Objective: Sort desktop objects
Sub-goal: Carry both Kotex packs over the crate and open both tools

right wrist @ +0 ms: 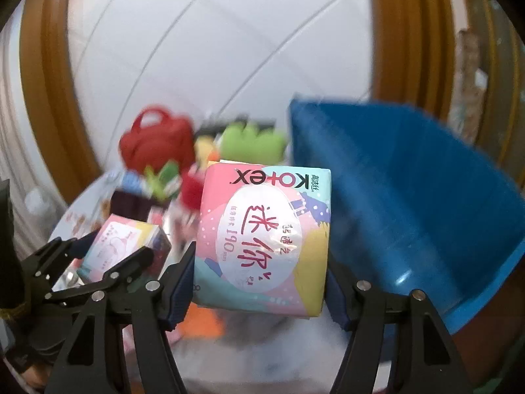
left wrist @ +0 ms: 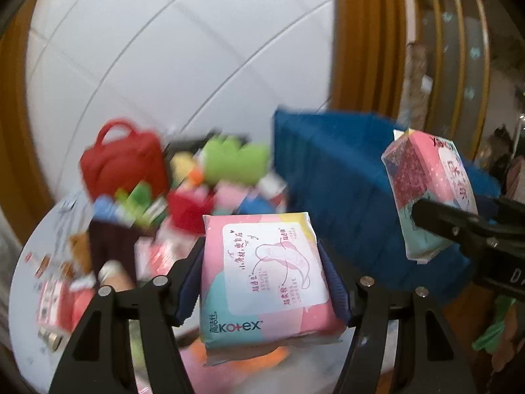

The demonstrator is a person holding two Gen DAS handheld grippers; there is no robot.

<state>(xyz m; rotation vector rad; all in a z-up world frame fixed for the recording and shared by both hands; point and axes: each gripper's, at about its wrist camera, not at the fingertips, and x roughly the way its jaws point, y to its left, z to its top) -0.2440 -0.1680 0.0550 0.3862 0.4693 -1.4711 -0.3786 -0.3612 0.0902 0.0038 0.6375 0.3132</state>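
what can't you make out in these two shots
- Pile of small items behind the left gripper, left wrist view: motion blur; only a red bag and green plush read.
- Blue bin interior, right wrist view: nearer part hidden by the pack in the right gripper.
- Table: near edge cut off.

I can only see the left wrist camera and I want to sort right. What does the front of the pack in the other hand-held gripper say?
Observer: The right wrist view shows the front of that pack. It has a Kotex logo, upside down, and "190mm".
Operator: Is it held tight?
Observer: The right hand-held gripper has both pads pressed against the pack's sides.
Operator: What's in the blue bin?
Observer: The part of the blue bin that I can see inside shows only bare blue plastic.
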